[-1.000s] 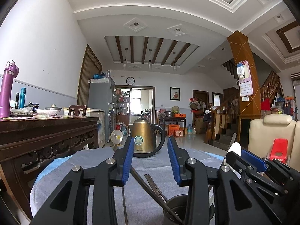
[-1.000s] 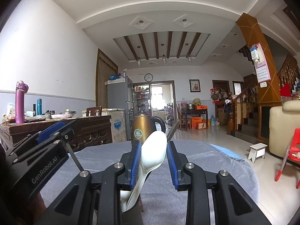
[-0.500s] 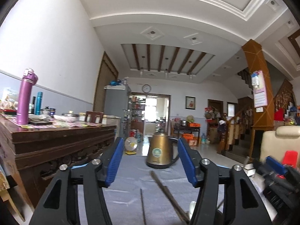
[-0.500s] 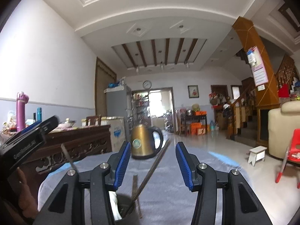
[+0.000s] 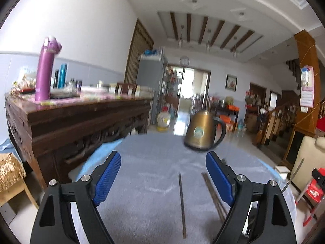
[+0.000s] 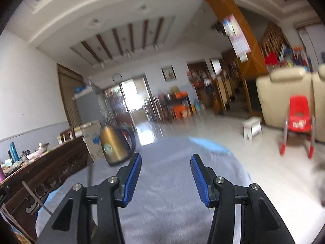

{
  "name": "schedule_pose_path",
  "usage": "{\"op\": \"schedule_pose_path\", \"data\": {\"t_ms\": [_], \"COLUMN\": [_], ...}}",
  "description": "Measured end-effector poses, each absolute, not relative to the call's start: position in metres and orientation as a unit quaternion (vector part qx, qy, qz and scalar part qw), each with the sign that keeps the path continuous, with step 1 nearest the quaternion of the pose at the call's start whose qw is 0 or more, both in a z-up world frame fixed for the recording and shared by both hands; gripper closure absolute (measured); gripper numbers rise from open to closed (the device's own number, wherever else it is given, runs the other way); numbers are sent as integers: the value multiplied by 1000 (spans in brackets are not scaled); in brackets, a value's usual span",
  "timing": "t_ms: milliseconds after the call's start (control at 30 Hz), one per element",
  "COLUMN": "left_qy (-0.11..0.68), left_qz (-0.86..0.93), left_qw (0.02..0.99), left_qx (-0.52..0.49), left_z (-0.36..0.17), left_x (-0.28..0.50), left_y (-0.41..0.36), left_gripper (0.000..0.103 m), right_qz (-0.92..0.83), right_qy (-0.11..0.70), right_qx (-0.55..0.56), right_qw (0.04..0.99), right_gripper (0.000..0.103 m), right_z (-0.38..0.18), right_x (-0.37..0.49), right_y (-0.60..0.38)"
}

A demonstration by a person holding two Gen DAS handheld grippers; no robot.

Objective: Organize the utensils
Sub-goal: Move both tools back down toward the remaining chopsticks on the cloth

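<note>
Left tool (image 5: 163,178) is opening with nothing gripped, right tool (image 6: 165,174) loose too; best bet's lining its pads along the chopstick (image 5: 181,203) just ahead.

My left gripper (image 5: 163,180) jaws are opening, nothing btwn them now; they were much narrower 1 s ago. The holder cup has dropped out of frame bottom, and a single chopstick (image 5: 182,205) lies lower centre on the cloth. My right gripper (image 6: 165,180) let go of the white spoon, jaws apart & empty. Kettle (image 6: 114,145) slid from centre to left.
</note>
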State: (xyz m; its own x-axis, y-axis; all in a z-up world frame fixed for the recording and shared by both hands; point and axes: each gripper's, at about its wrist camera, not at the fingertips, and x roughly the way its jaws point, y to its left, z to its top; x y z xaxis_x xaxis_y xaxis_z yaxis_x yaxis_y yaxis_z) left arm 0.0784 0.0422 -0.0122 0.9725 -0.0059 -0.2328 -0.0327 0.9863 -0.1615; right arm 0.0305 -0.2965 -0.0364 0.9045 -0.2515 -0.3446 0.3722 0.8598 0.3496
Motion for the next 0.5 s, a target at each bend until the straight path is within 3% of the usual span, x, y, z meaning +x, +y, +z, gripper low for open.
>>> {"op": "schedule_pose_path", "data": {"t_ms": [200, 500], "left_qy": [175, 251], "left_qz": [3, 3], "left_qw": [981, 965], "left_qx": [-80, -75], "left_z": [-30, -65], "left_x": [95, 118], "left_y": [44, 46], "left_gripper": [17, 17], "right_qz": [-144, -94], "right_qy": [226, 284], "right_qx": [256, 287], "right_qw": [929, 910], "right_gripper": [49, 49], "right_z": [-68, -107], "right_x": [47, 62], "right_y": [-320, -327]}}
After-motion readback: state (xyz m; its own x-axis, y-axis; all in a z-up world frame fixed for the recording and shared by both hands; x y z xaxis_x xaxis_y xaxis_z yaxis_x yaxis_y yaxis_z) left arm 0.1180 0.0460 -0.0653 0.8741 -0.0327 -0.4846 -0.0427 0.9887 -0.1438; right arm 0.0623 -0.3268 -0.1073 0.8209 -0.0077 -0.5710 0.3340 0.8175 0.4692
